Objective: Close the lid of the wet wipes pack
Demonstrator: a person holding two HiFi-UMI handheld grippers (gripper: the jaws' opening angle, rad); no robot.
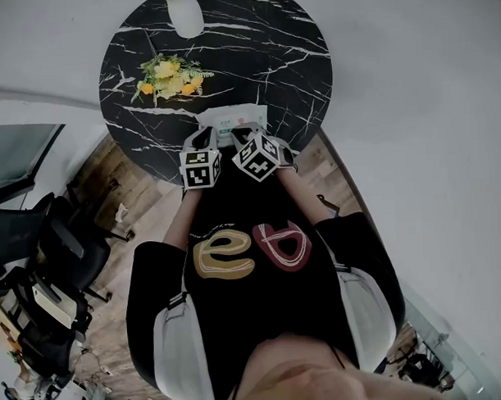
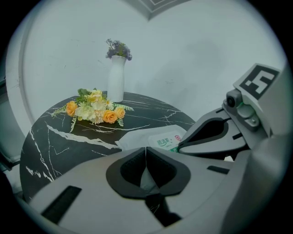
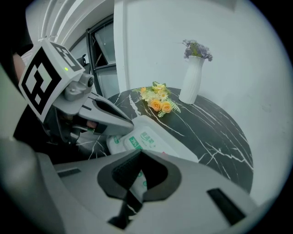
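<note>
Wet wipes pack (image 1: 231, 119) lies at the near edge of the black marble table (image 1: 270, 47). Left gripper (image 2: 145, 150) and right gripper (image 3: 139, 154) hover over its near side, jaws pressed together, nothing gripped.

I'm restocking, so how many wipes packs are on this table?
1. The wipes pack lies at the near edge of the table, on the side opposite the vase. No second one shows.

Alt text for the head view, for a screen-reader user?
Seen from above, a person at a round black marble table holds the left gripper and right gripper side by side at the near edge of a white wipes pack. Yellow flowers and a white vase sit farther back.
</note>
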